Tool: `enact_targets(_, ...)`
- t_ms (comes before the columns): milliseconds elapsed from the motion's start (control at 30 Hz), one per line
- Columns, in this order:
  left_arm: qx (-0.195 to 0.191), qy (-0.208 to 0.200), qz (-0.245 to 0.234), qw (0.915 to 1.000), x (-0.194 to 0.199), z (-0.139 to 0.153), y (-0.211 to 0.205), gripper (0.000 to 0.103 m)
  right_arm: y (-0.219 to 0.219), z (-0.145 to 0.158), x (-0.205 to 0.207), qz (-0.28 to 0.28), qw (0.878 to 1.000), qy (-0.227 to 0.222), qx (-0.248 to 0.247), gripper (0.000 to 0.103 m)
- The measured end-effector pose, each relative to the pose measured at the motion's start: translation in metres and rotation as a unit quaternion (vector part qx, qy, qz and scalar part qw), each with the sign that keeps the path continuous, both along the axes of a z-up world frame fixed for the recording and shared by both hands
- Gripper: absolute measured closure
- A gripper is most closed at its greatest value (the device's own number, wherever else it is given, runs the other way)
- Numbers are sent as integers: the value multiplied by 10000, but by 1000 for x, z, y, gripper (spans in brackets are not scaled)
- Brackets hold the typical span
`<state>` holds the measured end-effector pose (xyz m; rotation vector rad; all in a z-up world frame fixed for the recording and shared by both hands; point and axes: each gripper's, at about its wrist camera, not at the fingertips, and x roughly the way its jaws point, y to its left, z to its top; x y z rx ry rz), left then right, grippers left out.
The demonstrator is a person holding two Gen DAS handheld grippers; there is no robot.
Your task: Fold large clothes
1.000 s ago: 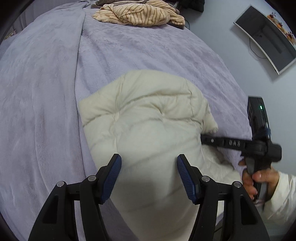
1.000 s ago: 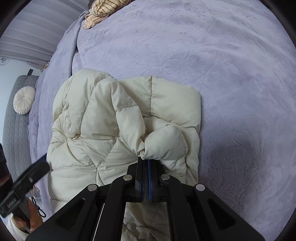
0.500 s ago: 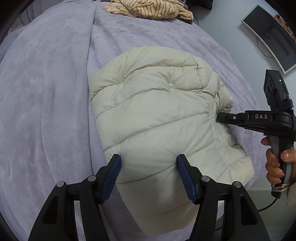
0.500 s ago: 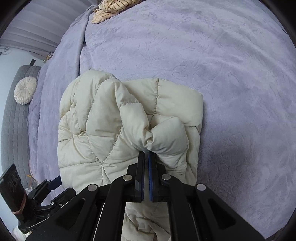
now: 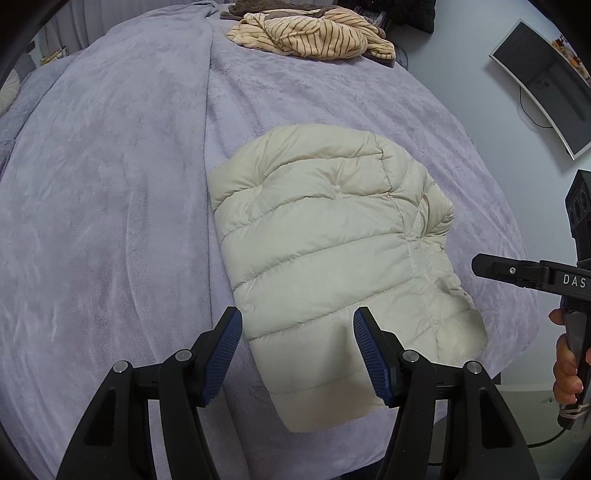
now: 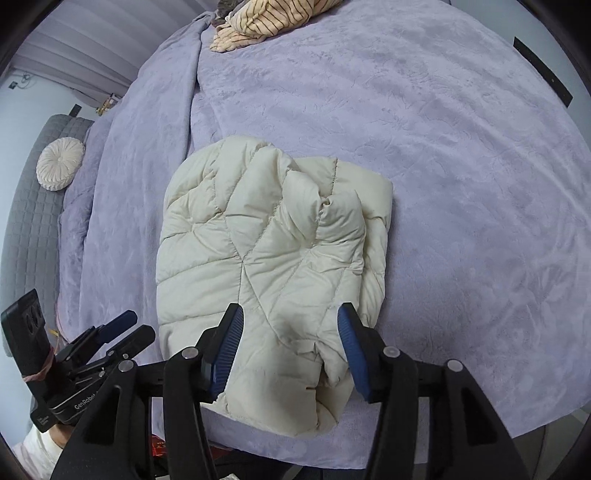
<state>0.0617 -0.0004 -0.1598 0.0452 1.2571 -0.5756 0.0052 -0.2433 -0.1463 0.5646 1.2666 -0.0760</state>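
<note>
From the left wrist view, I saw the cream puffer jacket (image 5: 332, 258) lying folded into a compact bundle on the lilac bed cover (image 5: 110, 221), near the bed's close edge. My left tool (image 5: 297, 350) hung just above the jacket's near hem with its blue pads spread wide and nothing between them. The right tool (image 5: 517, 271) came in from the right side, apart from the jacket's bunched sleeve end; from this angle I could not tell how far its jaws stood open. A striped garment (image 5: 314, 37) sat in a loose heap at the far end of the bed, not folded.

From the right wrist view, the right tool (image 6: 290, 350) was plainly open, pads wide apart and gripping nothing, poised over the jacket's (image 6: 266, 258) near edge. The top layer looked lumpy, with a puffed fold standing proud toward the right. The left tool (image 6: 122, 332) showed at lower left, clear of the fabric.

I judged the jacket's fold essentially finished, perhaps needing a flattening press; the striped garment (image 6: 258, 22) seemed the work remaining.
</note>
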Motion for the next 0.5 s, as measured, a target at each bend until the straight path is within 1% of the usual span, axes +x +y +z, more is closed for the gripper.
enact_targets(133, 59, -97, 45, 9999, -5, 10, 12, 39, 10, 9, -8, -12, 9999, 19, -131, 46)
enact_targets(267, 166, -112, 70, 9998, -9, 14, 23, 39, 22, 15, -19, -51, 9997, 73, -238, 45)
enact_targets(333, 207, -106, 70, 9997, -13, 15, 29, 39, 27, 17, -24, -90, 9995, 99, -301, 39)
enact_targets(400, 235, -71, 79, 9997, -15, 15, 36, 38, 33, 19, -30, -132, 9991, 107, -378, 39)
enact_targets(433, 260, -48, 103, 9996, -16, 16, 40, 24, 36, 21, -33, -155, 9988, 124, -447, 39)
enact_targets(500, 277, -96, 201, 9994, -20, 19, 46, 2, 41, 25, -40, -217, 9982, 162, -530, 38)
